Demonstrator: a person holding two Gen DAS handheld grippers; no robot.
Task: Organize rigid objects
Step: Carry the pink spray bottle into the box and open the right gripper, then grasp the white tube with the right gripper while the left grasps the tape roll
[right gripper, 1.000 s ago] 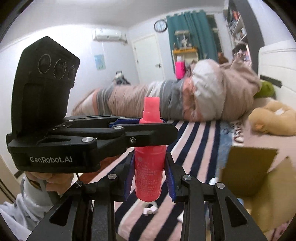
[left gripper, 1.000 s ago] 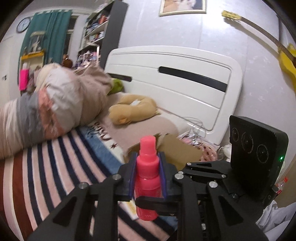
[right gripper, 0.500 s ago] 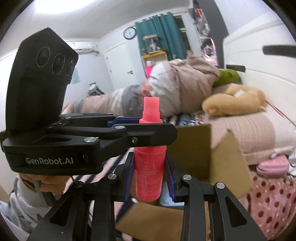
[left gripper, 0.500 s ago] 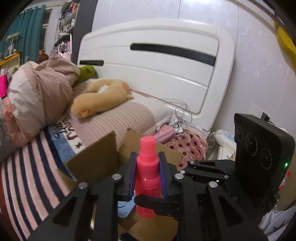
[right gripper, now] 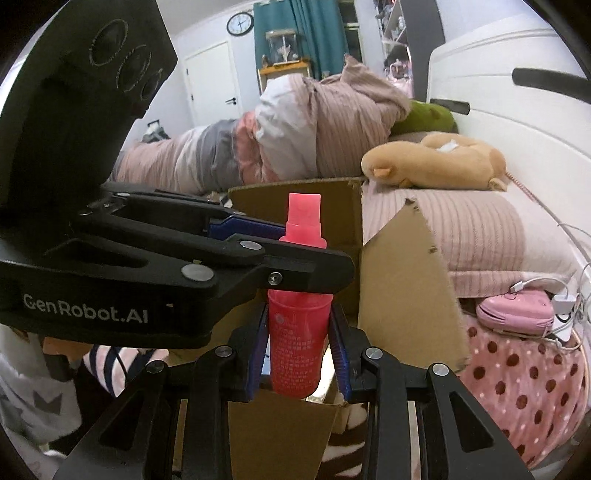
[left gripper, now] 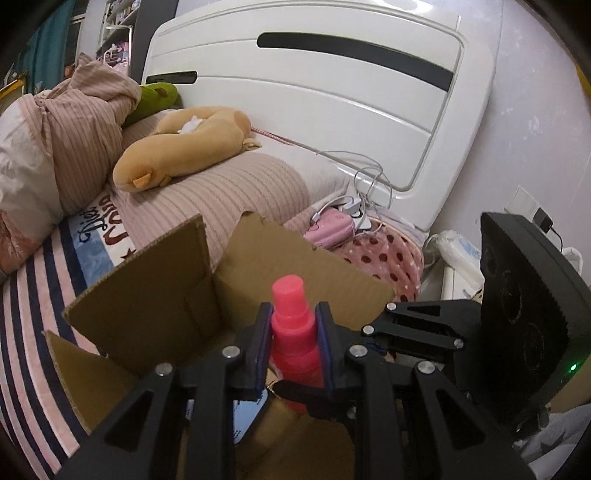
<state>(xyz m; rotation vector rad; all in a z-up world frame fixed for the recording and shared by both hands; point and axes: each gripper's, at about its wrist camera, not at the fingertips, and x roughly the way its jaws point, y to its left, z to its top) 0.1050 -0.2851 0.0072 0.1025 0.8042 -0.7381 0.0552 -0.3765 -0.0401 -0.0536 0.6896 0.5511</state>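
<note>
Both clamped on one pink spray bottle (left gripper: 293, 343): left gripper (left gripper: 291, 350) round its neck, right gripper (right gripper: 299, 350) round its lower body. Held upright above open cardboard box (left gripper: 155, 280) on striped bed (left gripper: 29, 332), near polka-dot blanket (right gripper: 517, 384).

The spray bottle (left gripper: 293, 343) is looking bright pink. The box (left gripper: 147, 295) is showing plain brown. The plush toy (left gripper: 184, 147) is glowing tan, and the headboard (left gripper: 332, 92) is shining white with black bars. The bedsheet (left gripper: 33, 332) is wearing pink, white and dark blue stripes. The blanket (right gripper: 517, 380) is showing pink with dark red dots. The curtain (right gripper: 314, 33) is looking teal.
</note>
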